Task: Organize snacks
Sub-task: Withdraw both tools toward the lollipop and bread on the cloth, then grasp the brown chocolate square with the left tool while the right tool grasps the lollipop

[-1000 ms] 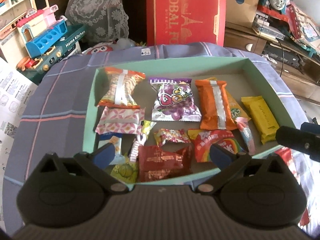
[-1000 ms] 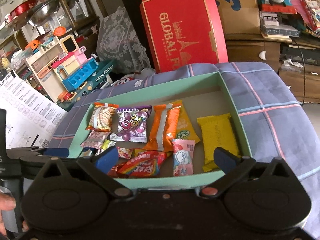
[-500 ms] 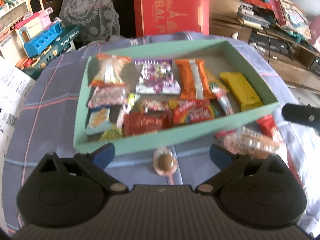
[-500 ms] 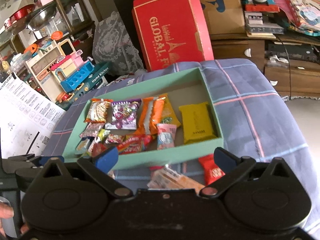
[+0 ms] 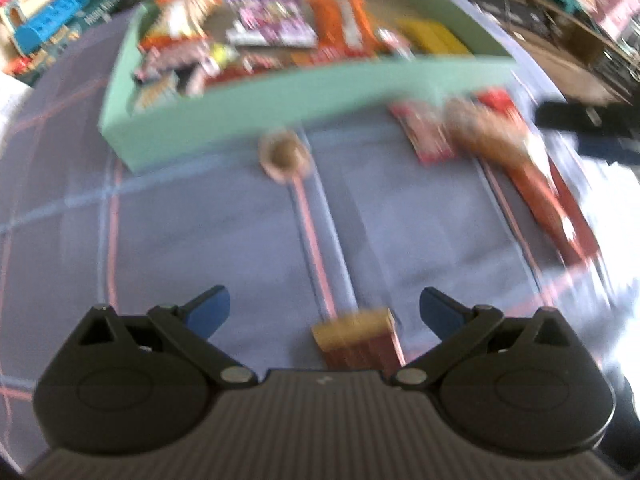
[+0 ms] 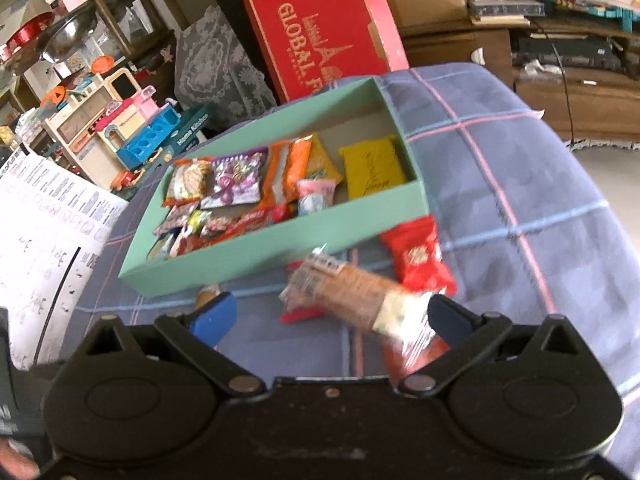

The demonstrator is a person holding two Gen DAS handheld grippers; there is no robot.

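Left gripper (image 5: 322,312): black plastic body, ribbed grey top plate, two rounded housings, silver pivot screws, blue-tipped fingers (image 5: 208,312). Right gripper (image 6: 332,316): same build, smooth black plate, scuffed, blue fingers (image 6: 214,318), silver screws at pivots.

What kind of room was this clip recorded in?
Most likely a cluttered room in a home, perhaps a living or play room: a toy kitchen set, a red gift box propped behind the table, and a plaid cloth under the green snack tray.
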